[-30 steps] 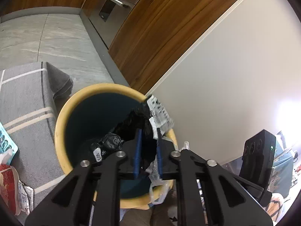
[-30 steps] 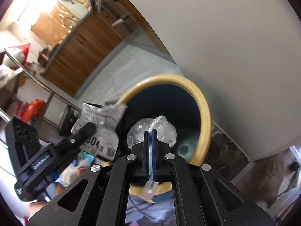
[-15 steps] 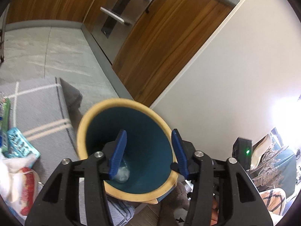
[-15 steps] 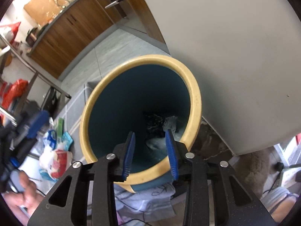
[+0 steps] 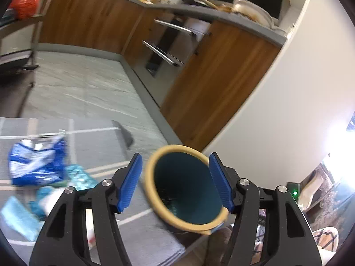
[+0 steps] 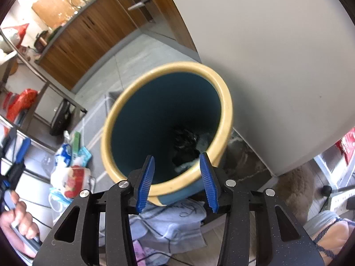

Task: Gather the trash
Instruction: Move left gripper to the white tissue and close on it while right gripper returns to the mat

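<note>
Bin (image 6: 226,110) one, left gripper (image 5: 175,182) and right gripper (image 6: 177,181) both opening, empty.

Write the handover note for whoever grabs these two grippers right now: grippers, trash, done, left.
Left gripper: fingers opening, nothing between them, aimed toward the bin.
Right gripper: fingers opening, empty, above the bin mouth.
Bin: blue with a yellow rim, by the white wall; dark and clear plastic scraps lie at its bottom.
Done: some trash is in the bin.
Left: the blue-and-white bag, the teal packets and the red-and-white bag lie on the grey rug beside the bin. Probably start with the blue-and-white bag.
</note>
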Motion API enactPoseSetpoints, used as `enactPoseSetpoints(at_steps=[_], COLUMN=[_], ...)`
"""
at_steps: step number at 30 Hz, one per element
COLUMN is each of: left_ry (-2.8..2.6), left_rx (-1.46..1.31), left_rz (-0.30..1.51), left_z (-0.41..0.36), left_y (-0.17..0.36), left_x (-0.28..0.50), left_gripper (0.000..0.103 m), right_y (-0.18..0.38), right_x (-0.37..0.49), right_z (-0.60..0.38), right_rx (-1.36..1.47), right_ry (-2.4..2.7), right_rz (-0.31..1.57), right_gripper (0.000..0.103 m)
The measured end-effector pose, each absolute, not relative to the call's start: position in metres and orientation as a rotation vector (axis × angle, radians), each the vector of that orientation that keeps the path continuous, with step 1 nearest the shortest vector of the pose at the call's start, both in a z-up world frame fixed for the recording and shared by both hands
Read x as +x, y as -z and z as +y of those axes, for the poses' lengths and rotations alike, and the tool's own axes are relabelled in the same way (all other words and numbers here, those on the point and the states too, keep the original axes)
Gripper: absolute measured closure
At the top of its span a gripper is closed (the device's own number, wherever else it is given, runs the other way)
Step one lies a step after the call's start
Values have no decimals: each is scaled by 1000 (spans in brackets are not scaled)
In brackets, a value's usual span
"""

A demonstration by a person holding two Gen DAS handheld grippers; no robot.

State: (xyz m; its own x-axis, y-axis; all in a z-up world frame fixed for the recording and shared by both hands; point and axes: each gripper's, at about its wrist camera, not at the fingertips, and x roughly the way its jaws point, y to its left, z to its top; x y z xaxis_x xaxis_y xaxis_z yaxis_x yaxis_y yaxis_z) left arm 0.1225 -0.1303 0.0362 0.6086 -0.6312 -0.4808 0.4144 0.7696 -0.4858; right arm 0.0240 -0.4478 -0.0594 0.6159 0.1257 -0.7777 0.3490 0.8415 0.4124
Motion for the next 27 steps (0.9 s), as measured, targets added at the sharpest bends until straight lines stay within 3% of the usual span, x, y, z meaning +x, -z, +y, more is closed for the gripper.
enactPoseSetpoints(at_steps=[15,27], left_ry=[318,291], left_rx=[-298,-246], left_rz=[655,736], left_z=[6,14], left_y=[-20,24], left_x=[100,87], left_gripper=[38,38], right_y=[34,32], right_x=[45,60], right_z=[-385,-325], right_rx=[464,392], right_ry=[3,-101], right_rz=[858,876], right_gripper=[57,57])
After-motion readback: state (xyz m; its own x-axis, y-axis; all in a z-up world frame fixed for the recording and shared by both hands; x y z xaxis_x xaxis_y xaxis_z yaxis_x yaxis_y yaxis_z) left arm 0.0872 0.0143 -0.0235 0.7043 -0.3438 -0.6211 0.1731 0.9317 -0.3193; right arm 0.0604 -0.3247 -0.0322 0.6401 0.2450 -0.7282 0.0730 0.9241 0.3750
